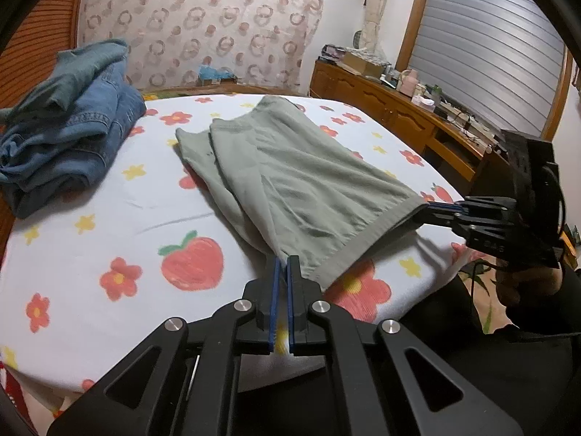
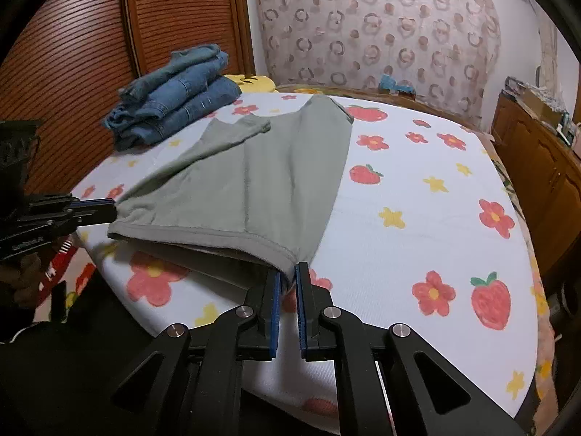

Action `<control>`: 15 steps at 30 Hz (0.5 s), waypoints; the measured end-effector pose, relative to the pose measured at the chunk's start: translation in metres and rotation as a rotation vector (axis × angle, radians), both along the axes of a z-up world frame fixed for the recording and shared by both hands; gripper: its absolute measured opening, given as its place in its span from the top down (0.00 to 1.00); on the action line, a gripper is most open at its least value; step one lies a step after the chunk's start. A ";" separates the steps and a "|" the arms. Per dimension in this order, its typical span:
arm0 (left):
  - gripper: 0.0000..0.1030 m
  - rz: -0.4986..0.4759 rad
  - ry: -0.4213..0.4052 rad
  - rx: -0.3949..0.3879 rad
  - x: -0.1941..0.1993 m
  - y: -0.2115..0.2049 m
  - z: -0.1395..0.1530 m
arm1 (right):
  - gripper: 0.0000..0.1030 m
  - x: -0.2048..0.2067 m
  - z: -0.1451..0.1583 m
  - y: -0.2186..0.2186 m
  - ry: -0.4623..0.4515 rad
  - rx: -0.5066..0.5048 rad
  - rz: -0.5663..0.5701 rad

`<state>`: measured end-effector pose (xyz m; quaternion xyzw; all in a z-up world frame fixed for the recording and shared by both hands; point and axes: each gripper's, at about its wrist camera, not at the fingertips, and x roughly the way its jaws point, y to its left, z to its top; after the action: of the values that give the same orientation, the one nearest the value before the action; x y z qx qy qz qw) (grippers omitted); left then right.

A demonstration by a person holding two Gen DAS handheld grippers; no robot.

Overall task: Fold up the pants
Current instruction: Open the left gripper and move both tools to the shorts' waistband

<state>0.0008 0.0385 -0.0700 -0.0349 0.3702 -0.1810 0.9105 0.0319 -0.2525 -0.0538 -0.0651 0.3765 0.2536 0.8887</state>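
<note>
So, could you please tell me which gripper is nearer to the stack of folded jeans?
Left. The left gripper grips the green pants' hem corner on the jeans' side; the right gripper grips the opposite corner.

The left wrist view looks forward along the left hand-held gripper [image 1: 283,259] from the near edge of the white, flower-and-strawberry printed bed [image 1: 109,214], low and close over it, facing the ring-patterned curtain [image 1: 203,18] and taking in the right hand-held gripper [image 1: 426,207] at its right side. The right wrist view looks along its own fingers from the same near edge, further right, equally low, and shows the left hand-held gripper [image 2: 112,207] at its left. Both views share the sage-green cotton pants [image 1: 290,167], the stack of folded blue denim [image 1: 72,134] and the curtain.
</note>
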 end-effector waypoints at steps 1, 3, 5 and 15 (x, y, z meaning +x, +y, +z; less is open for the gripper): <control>0.97 0.003 -0.001 0.002 0.002 0.001 0.001 | 0.91 -0.002 0.003 0.000 -0.003 0.003 0.000; 0.90 0.014 -0.006 0.010 0.004 0.003 0.004 | 0.91 -0.005 0.007 -0.003 -0.009 0.006 0.000; 0.85 0.024 -0.008 0.014 0.007 0.004 0.006 | 0.91 -0.008 0.012 -0.006 -0.019 0.006 0.000; 0.25 0.049 -0.048 0.041 0.029 0.008 0.015 | 0.73 0.000 0.029 -0.014 -0.060 -0.006 -0.022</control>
<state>0.0296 0.0467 -0.0549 -0.0206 0.3508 -0.1518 0.9239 0.0323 -0.2663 -0.0249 -0.0712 0.3512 0.2404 0.9021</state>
